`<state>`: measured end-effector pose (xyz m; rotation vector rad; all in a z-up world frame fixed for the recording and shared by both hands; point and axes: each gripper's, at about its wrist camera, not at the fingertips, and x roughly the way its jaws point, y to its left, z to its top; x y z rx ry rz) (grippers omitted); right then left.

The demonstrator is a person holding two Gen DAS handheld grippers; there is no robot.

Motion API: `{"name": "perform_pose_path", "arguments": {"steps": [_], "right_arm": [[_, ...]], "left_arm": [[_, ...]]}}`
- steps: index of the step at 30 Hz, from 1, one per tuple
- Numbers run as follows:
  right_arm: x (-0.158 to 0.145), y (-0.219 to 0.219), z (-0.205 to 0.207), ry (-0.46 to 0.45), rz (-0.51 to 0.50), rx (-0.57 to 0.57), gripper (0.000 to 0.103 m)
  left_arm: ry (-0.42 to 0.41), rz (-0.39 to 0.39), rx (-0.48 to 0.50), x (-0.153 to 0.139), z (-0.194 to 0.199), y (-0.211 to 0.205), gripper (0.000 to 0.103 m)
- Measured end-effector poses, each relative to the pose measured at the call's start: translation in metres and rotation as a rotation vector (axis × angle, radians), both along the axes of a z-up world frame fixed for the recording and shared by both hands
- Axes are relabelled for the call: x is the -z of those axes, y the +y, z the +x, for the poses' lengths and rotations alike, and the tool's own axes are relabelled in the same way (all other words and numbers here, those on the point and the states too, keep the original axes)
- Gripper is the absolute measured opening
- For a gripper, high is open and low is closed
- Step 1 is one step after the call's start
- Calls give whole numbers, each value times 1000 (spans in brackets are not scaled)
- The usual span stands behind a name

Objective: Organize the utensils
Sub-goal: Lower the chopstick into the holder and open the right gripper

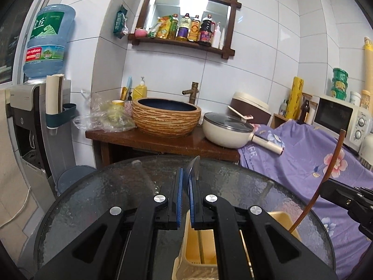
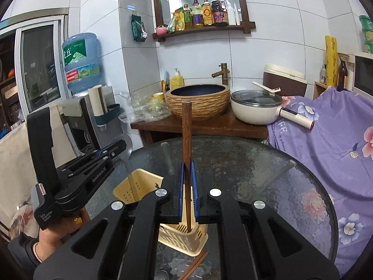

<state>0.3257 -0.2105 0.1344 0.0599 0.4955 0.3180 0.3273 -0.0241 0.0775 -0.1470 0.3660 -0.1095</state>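
A cream plastic utensil holder (image 2: 139,190) stands on the round glass table (image 2: 268,175); it also shows in the left wrist view (image 1: 198,256). My left gripper (image 1: 185,175) is shut on a metal spoon (image 2: 126,149), bowl up, with its handle reaching down into the holder's left compartment. My right gripper (image 2: 187,165) is shut on a brown wooden chopstick (image 2: 186,135), held upright with its lower end inside the holder's nearer compartment. In the left wrist view the chopstick (image 1: 324,175) curves up at the right beside the right gripper (image 1: 349,203).
More brown chopsticks (image 2: 195,266) lie on the glass by the holder's near side. Behind the table stands a wooden counter with a basin (image 2: 198,100) and a cream pan (image 2: 255,107). A purple floral cloth (image 2: 326,140) covers furniture at right. A water dispenser (image 2: 81,107) stands left.
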Motion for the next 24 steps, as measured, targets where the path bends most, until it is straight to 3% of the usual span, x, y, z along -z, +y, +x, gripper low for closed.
{"name": "perform_pose_path", "arguments": {"steps": [8,9,10,11,12,15,21,24], "right_arm": [[21,0,-4,23,-15,3,8],[23,0,-4,26,-16,4,12],[25,-1,-5,30,-17,8,25],[27,-2,-7,29,-14,17,37],[28,-4,-12,16,-8,26,59],[28,-6,-25,-13,-19,45,63],[44,-11,-47,45,-10,55,68],[60,-11,-59,100,-14,49,69]], "left_arm": [[71,25,35,14,-2,-5,6],[76,34,37,15,-3,-5,9],[79,36,39,16,-6,-4,14],[78,31,42,16,-10,-2,32],[71,29,39,15,-13,-1,52],[24,51,8,13,-32,6,64],[43,90,17,19,-64,20,94],[85,118,17,30,-79,25,97]]}}
